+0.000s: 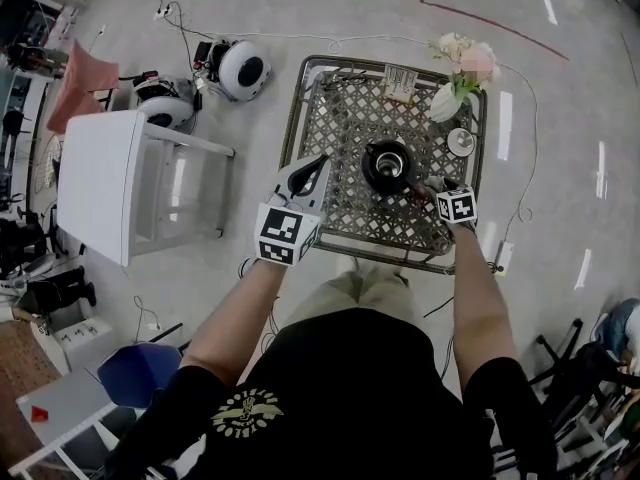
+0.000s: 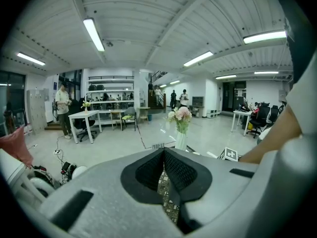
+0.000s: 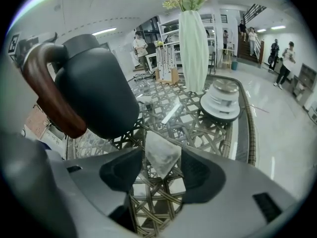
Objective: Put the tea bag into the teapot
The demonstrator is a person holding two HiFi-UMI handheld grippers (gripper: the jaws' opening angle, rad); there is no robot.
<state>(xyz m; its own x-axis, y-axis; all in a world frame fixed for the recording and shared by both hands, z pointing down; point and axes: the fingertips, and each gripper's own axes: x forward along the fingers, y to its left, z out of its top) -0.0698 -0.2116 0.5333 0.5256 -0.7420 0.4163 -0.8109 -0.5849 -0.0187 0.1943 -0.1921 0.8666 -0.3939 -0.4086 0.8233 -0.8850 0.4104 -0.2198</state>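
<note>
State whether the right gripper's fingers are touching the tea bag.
Touching. The right gripper view shows the tea bag pinched between both fingers.

The one lattice table (image 1: 293, 118) in the upper middle of the head view carries one black teapot (image 1: 388, 166), one white vase (image 1: 446, 102) of flowers, one round stack of small dishes (image 1: 460, 142) and one small card rack (image 1: 400, 83). There is one tea bag (image 3: 161, 152), and there are two grippers: the left gripper (image 1: 320, 160) just left of centre and the right gripper (image 1: 432, 190) right of centre. At upper left are one white side table (image 1: 100, 183) and two round white devices, a first device (image 1: 243, 70) and a second device (image 1: 168, 105).
</note>
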